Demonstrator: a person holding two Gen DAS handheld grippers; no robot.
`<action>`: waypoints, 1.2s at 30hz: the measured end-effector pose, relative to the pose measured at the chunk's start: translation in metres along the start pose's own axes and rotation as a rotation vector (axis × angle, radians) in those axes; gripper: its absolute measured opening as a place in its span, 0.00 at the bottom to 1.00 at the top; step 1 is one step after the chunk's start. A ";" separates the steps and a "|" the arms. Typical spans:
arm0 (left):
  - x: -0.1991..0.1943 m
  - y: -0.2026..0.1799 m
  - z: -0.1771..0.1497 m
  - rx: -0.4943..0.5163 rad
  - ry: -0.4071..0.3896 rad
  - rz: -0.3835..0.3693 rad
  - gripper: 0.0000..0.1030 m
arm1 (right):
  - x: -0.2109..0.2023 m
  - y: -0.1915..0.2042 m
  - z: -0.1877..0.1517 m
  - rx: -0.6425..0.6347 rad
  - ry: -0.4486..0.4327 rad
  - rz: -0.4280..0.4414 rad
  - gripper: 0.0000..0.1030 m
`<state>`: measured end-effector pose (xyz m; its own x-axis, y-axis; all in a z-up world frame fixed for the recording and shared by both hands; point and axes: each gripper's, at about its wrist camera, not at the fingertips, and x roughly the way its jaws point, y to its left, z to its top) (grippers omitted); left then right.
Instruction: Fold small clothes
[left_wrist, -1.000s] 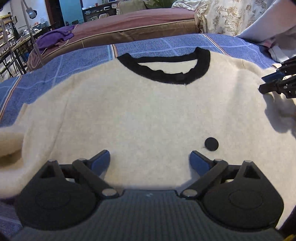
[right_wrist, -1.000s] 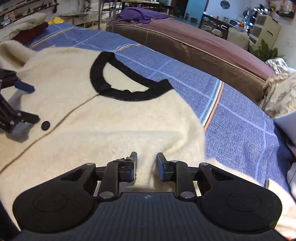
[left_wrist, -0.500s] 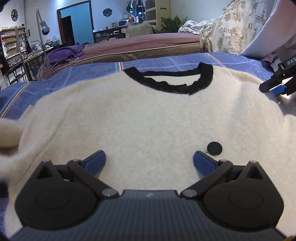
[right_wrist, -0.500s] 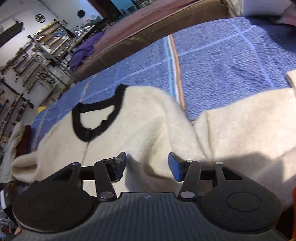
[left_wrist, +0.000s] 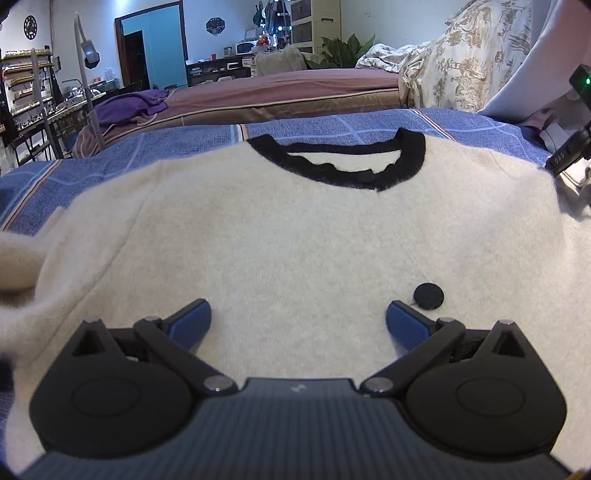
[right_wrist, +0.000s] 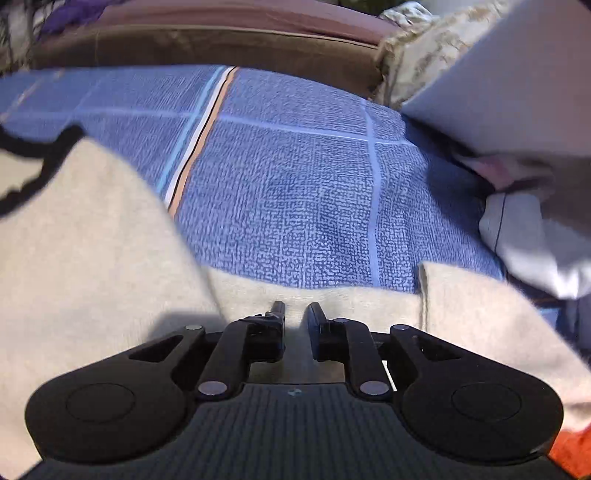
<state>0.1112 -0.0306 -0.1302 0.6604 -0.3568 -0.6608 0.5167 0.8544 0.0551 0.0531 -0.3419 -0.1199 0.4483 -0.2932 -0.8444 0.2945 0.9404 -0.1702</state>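
Note:
A cream sweater (left_wrist: 295, 229) with a black collar (left_wrist: 340, 162) and one black button (left_wrist: 428, 295) lies flat, front up, on a blue checked bedspread (left_wrist: 110, 155). My left gripper (left_wrist: 297, 310) hovers low over its chest, open wide, nothing between the blue pads. My right gripper (right_wrist: 296, 308) points down at the sweater's right sleeve (right_wrist: 480, 314), near the shoulder. Its jaws are closing to a narrow gap with cream cloth showing in the gap; no pinched fold is visible. Part of the right gripper (left_wrist: 565, 155) shows at the left view's right edge.
A brown-covered bed (left_wrist: 295, 88) with a purple cloth (left_wrist: 129, 107) runs behind the bedspread (right_wrist: 295, 184). A floral quilt (left_wrist: 461, 62) and pale folded cloths (right_wrist: 535, 240) crowd the right side. Something orange (right_wrist: 572, 454) sits at the lower right corner.
The right gripper swung away from the collar to the sleeve, its jaws widening and then narrowing. In the left view it slid to the right edge; the left gripper tilted up slightly.

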 end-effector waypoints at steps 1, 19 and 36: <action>0.000 0.000 0.000 0.000 0.001 0.000 1.00 | -0.011 -0.004 0.002 0.020 -0.023 0.076 0.29; -0.062 0.002 0.023 -0.125 0.002 -0.076 1.00 | 0.006 0.010 0.049 -0.857 0.141 0.134 1.00; -0.067 -0.049 0.016 -0.051 0.097 -0.082 1.00 | 0.017 -0.065 0.054 -0.505 0.237 0.271 0.04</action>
<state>0.0507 -0.0545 -0.0767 0.5604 -0.3898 -0.7308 0.5367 0.8429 -0.0380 0.0870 -0.4174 -0.0959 0.2345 -0.0412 -0.9712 -0.2656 0.9584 -0.1048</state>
